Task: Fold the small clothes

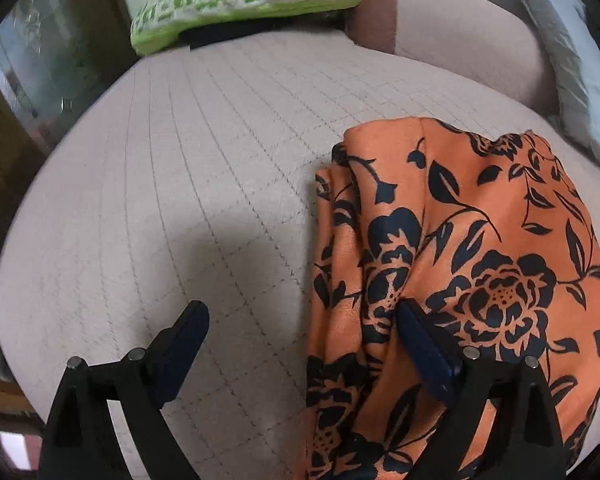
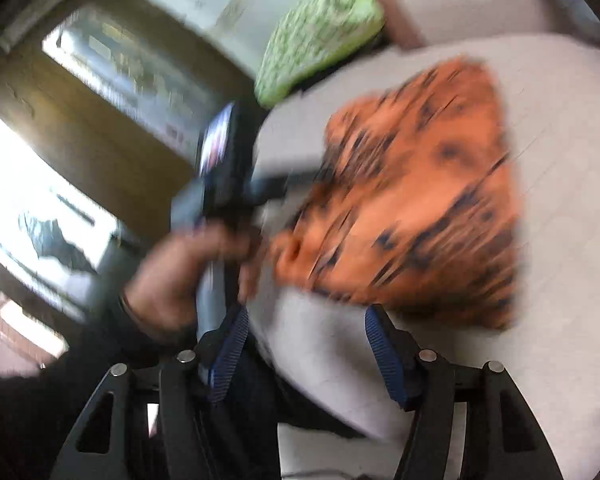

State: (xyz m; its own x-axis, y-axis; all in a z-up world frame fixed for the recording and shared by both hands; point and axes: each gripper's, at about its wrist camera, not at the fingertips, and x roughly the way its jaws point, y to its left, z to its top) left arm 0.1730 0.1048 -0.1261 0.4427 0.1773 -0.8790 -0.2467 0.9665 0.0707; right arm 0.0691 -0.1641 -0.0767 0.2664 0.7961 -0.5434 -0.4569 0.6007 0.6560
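With both my left gripper (image 1: 302, 330) and right gripper (image 2: 306, 342) spread wide and empty, I risk nudging the slippery orange floral garment (image 1: 460, 248) under my left gripper's right finger, undoing its folds.

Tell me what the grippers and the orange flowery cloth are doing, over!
Left gripper open at orange cloth edge. Right gripper open, empty. Cloth bunched on sofa. Nothing blocking.

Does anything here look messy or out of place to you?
Only slightly. The orange floral garment lies on the quilted beige cushion bunched into loose ridges along its left edge rather than folded flat. Both the left gripper and right gripper are open and holding nothing. The right view is motion-blurred. Nothing looks spilled or damaged.
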